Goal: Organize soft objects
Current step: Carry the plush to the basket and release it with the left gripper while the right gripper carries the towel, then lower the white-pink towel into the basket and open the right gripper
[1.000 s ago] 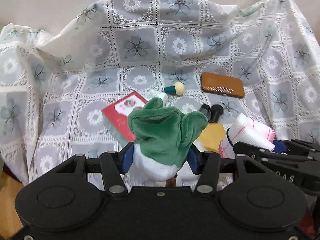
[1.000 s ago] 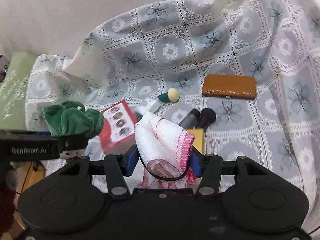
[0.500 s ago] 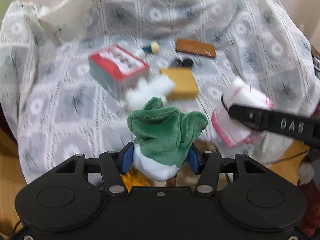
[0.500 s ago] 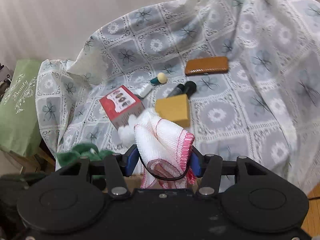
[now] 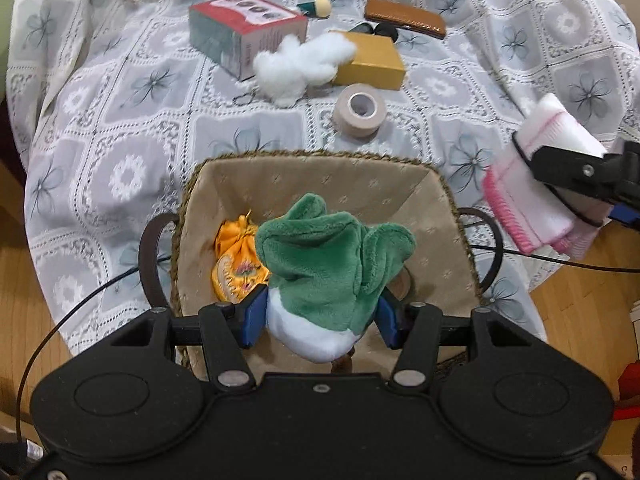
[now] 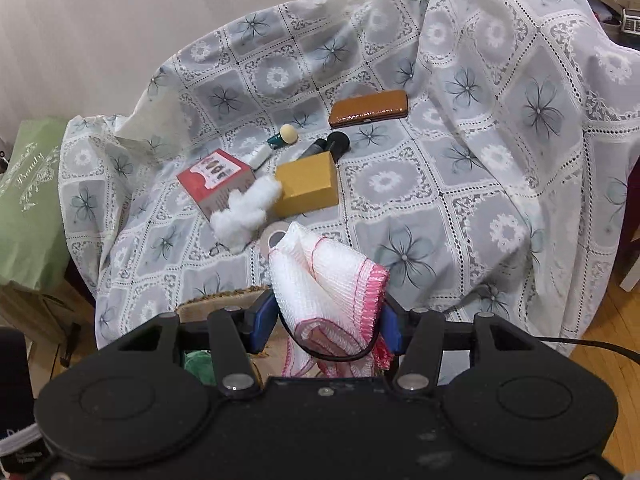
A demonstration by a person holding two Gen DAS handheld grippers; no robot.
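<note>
Directly above the lined wicker basket (image 5: 320, 168): left gripper (image 5: 320, 312), blue pads (image 5: 254, 316) pressed narrow against a green-and-white plush toy (image 5: 332, 256), green part fanned out forward, white part squeezed between the pads. Inside the basket, down at its left side, an orange embroidered pouch (image 5: 236, 264). Dark loop handles (image 5: 150, 264) at both sides of the basket, thin black cables trailing past them over wooden floor (image 5: 24, 280).

Off to the right in the left wrist view: right gripper (image 6: 328, 320), clamped narrow on a folded white cloth with pink edging (image 6: 332, 280), held beyond the basket's right rim, over the edge of the lace floral cover (image 6: 480, 160). From the right wrist view, a corner of the basket rim just left of the cloth, and a sliver of green plush below that.

Farther back on the cover: roll of beige tape (image 5: 360, 110) near the basket; white cotton stuffing (image 5: 300, 64) touching a red-topped box (image 5: 244, 32) and a mustard-yellow box (image 5: 372, 60); behind those, a brown leather case (image 5: 404, 22), a small teal bottle with cream round cap (image 5: 318, 6), and two black cylinders (image 6: 328, 146). Green printed bag (image 6: 28, 200) at far left, beside the cover.
</note>
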